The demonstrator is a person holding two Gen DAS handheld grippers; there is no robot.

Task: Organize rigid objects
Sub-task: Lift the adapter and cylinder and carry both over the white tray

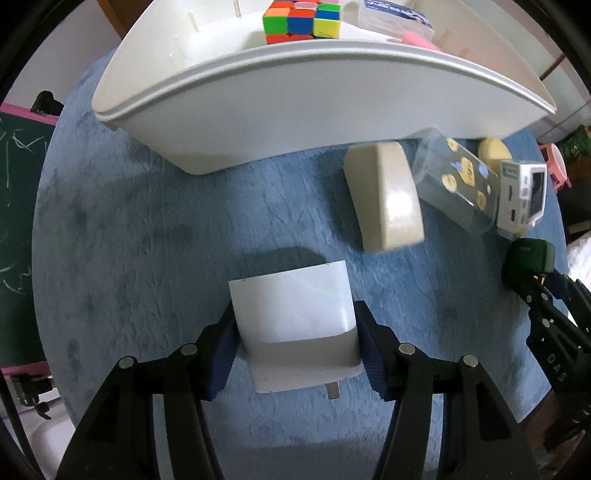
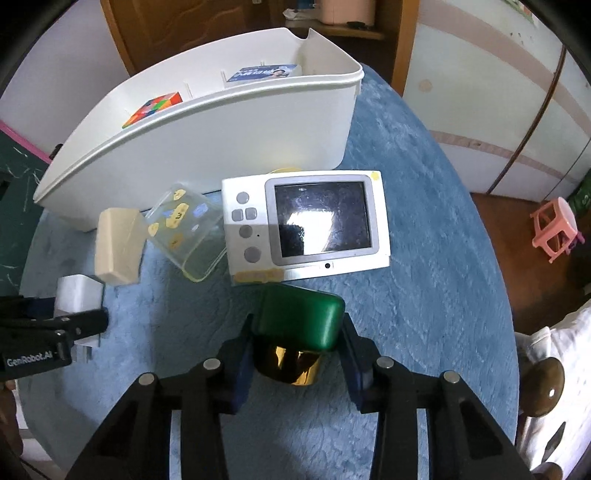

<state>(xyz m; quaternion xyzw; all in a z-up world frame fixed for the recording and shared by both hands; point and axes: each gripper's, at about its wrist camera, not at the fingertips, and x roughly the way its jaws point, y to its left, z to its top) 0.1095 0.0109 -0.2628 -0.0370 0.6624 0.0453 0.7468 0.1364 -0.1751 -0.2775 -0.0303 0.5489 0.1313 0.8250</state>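
Two items already sit in the white divided bin (image 2: 207, 122) — a Rubik's cube (image 1: 301, 18) in one compartment, a clear box with a blue printed label (image 2: 263, 72) in the next, and something pink beside that box that I can't identify. Left on the blue mat (image 1: 147, 229): a cream bar-shaped block (image 2: 119, 245), a clear case with yellow stickers (image 2: 186, 230), a white digital camera (image 2: 306, 225), plus the two pieces now in hand.

Left gripper (image 1: 295, 350) pinches a white plug-in charger (image 1: 295, 321), pads pressed on both its sides. Right gripper (image 2: 297, 350) straddles a green case with a gold end (image 2: 299, 325); pads meet its sides, so it looks gripped.

Readable writing — "GenRobot.AI" on the left gripper's body in the right view. Bin box label too small to read.
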